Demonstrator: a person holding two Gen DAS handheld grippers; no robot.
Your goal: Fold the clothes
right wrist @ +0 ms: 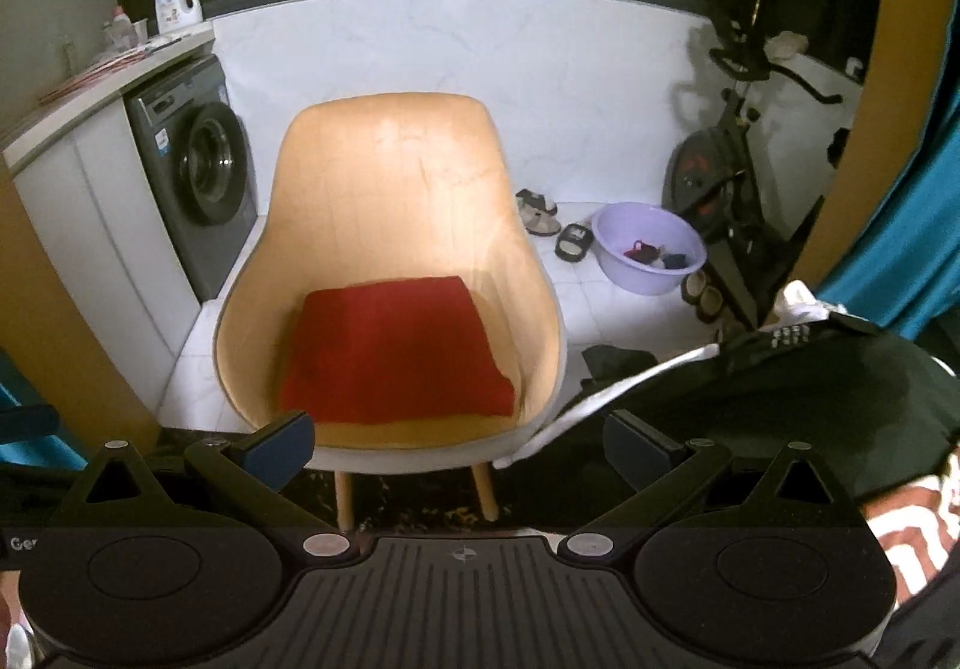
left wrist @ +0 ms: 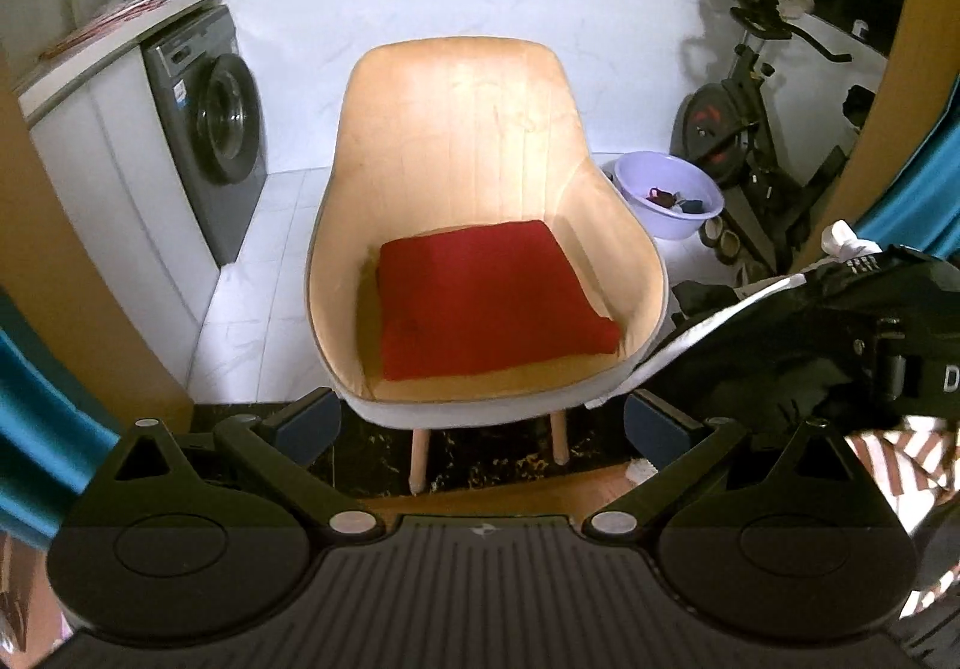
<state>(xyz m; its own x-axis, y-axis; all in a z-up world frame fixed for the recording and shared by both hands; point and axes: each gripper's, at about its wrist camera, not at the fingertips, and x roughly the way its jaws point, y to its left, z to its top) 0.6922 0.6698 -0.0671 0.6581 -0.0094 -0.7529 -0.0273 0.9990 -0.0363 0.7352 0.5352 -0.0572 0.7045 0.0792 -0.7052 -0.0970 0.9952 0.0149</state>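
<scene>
Both our grippers hang spread wide and empty in front of the tan armchair; our left gripper shows its two dark-padded fingers well apart with nothing between them; our right gripper stands the same way, jaws open, holding nothing. On the seat lies a red folded cloth, squared and flat; we judge it is either a finished fold or a cushion, and we cannot tell which. To our right, near the chair's front corner, a dark garment with a white stripe is heaped beside the chair, its striped edge reaching toward the seat; we take this for the clothing yet to be folded, kept close so either gripper can reach it. We read the open jaws as readiness to pick up; the next move would call for pinching an edge of the dark garment. Behind stand a washing machine, a purple basin holding small items, and an exercise bike.
</scene>
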